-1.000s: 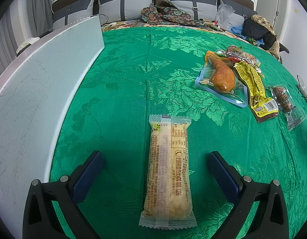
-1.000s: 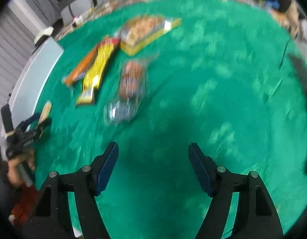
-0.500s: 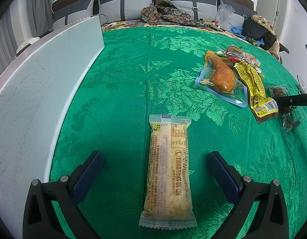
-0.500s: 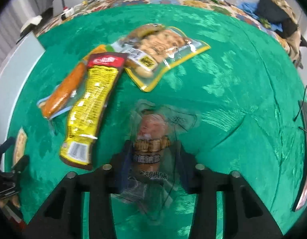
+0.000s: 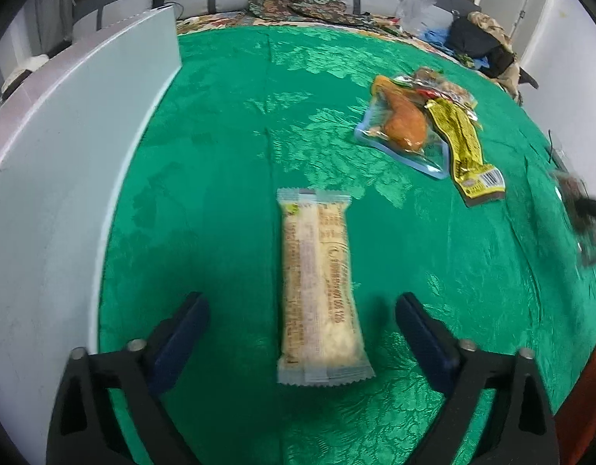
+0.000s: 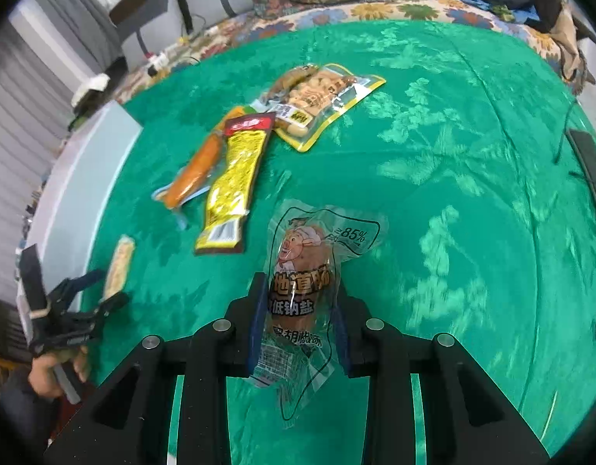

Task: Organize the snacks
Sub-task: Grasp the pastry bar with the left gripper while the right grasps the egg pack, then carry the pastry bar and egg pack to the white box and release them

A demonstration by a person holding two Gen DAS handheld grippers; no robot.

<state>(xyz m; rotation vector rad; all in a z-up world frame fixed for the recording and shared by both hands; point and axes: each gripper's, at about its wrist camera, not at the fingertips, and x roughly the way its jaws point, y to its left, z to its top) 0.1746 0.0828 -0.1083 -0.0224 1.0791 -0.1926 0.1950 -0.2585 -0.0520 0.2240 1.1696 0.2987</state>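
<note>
Right wrist view is showing your right tongs (image 6: 298,321) clamped on the clear-wrapped sausage pack (image 6: 301,271), the pads pressing both sides of the meat near its lower half while the printed top sticks out ahead over the green cloth (image 6: 452,155). You are gripping the solid part, not the loose film, and that looks like the safer hold; keep the squeeze steady while you are carrying it, since the slack wrapper at the tail could slip or snag.

Your left tongs (image 5: 301,333) are closing, but the pads are not yet touching the pale bar packet (image 5: 317,286), which is lying flat on the cloth between them, lengthwise along the fingers. Centre the packet before the pads meet it, and come down low enough to catch its sides instead of sliding over the top.

Left wrist view is giving you the white board (image 5: 65,193) standing along the left edge of the cloth, close beside the bar, plus the orange drumstick pouch (image 5: 404,124) and the yellow packet (image 5: 468,147) further off; the held sausage is only a blur at its right edge. Only the right wrist view is revealing the yellow-edged pouch (image 6: 325,97) fully, and your hand (image 6: 54,368) holding the left tool.
</note>
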